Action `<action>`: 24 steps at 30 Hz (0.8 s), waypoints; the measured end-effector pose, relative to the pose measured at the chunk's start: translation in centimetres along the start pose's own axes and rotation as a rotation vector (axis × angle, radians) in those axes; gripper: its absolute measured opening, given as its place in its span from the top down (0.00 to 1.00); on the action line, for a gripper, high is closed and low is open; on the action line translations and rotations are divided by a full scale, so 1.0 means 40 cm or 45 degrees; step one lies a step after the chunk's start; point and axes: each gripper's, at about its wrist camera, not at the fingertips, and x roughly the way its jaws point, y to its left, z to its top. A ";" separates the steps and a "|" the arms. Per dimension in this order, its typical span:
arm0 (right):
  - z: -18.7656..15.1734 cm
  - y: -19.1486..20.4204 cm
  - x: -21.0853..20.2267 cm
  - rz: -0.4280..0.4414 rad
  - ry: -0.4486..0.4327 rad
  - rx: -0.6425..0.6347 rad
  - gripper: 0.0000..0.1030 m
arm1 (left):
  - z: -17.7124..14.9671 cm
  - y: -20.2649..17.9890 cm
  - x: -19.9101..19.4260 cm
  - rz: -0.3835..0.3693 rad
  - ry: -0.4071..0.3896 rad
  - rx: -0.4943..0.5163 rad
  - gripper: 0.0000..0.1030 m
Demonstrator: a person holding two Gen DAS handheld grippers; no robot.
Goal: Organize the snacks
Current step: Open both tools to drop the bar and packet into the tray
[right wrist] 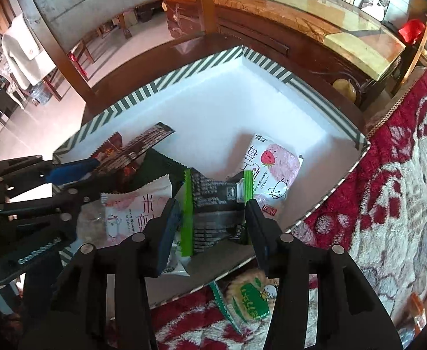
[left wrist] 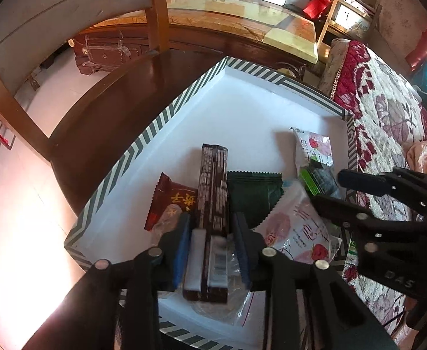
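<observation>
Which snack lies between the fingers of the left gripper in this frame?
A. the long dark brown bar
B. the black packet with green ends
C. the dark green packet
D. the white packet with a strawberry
A: in the left wrist view the long dark brown bar runs straight up between the fingers of the left gripper, lying in the striped box, with a gap showing on each side of it.
</observation>
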 end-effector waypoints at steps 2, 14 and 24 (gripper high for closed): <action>-0.003 -0.002 -0.023 0.005 -0.026 0.009 0.55 | 0.000 0.001 -0.005 -0.001 -0.006 -0.007 0.52; -0.113 -0.115 -0.138 0.173 -0.154 0.321 0.46 | 0.003 0.014 -0.057 0.000 -0.068 -0.082 0.26; -0.207 -0.190 -0.069 0.401 -0.125 0.617 0.45 | -0.008 -0.032 -0.080 -0.017 -0.076 -0.007 0.26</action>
